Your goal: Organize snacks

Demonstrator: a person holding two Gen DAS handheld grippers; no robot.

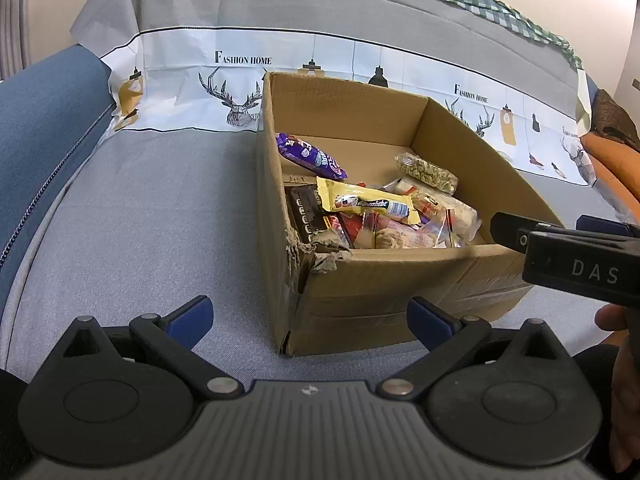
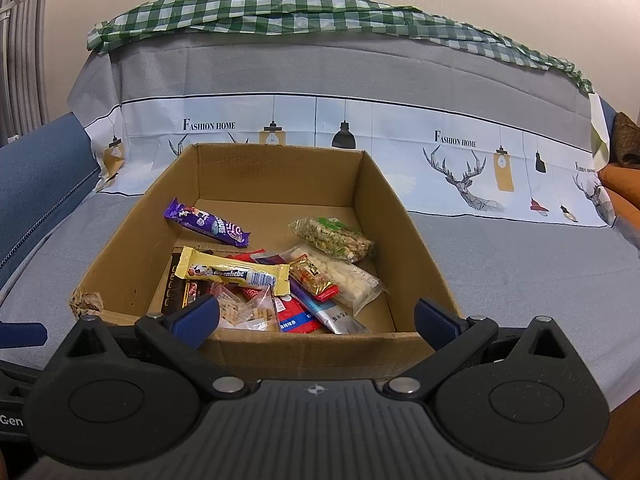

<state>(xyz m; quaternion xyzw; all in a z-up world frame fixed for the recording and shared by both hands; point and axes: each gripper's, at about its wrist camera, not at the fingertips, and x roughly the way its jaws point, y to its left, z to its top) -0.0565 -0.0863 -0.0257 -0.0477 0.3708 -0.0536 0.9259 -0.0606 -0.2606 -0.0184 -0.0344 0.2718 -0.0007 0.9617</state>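
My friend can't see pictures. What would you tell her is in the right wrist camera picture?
An open cardboard box sits on a grey-covered sofa, holding a pile of wrapped snacks, including a purple bar and a yellow one. The right gripper hovers open and empty at the box's near edge.

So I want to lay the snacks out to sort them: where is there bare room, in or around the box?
Inside the box, the back strip of floor behind the purple bar and green-flecked pack is bare. The front is crowded under the yellow bar. Outside, the grey cover to its left is bare, and to its right too.
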